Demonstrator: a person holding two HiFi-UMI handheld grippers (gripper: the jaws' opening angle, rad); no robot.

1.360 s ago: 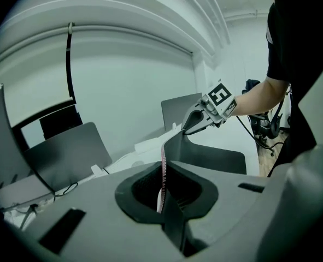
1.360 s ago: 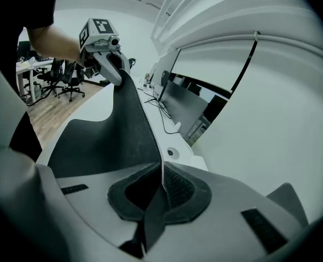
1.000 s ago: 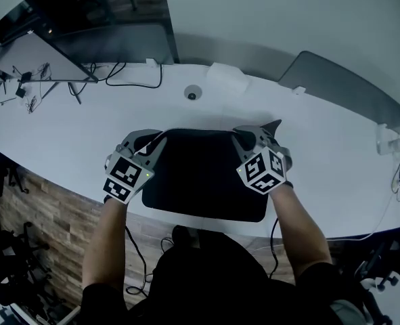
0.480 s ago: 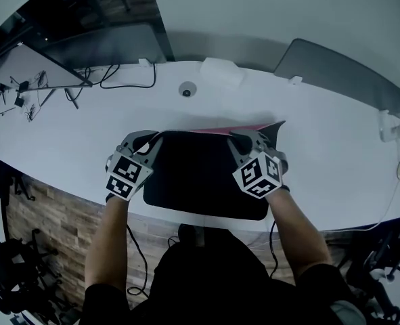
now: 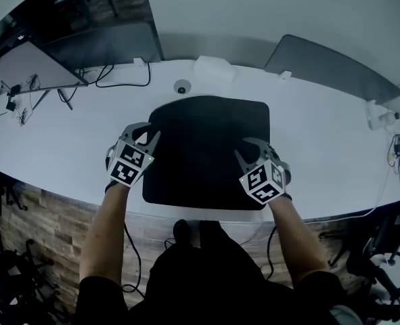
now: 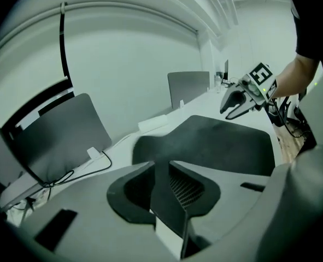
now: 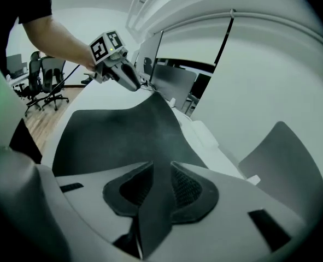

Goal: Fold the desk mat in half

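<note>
desk mat point(image 5: 210, 147), cables point(image 5: 122, 83) behind, grommet point(image 5: 181, 87) near

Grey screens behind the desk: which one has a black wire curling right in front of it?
The left screen: a black wire loops on the desk at its foot. The right screen has none there.

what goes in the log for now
desk mat: flat, not folded | left gripper: jaws just opening, mat between | right gripper: jaws just opening, mat between
</note>
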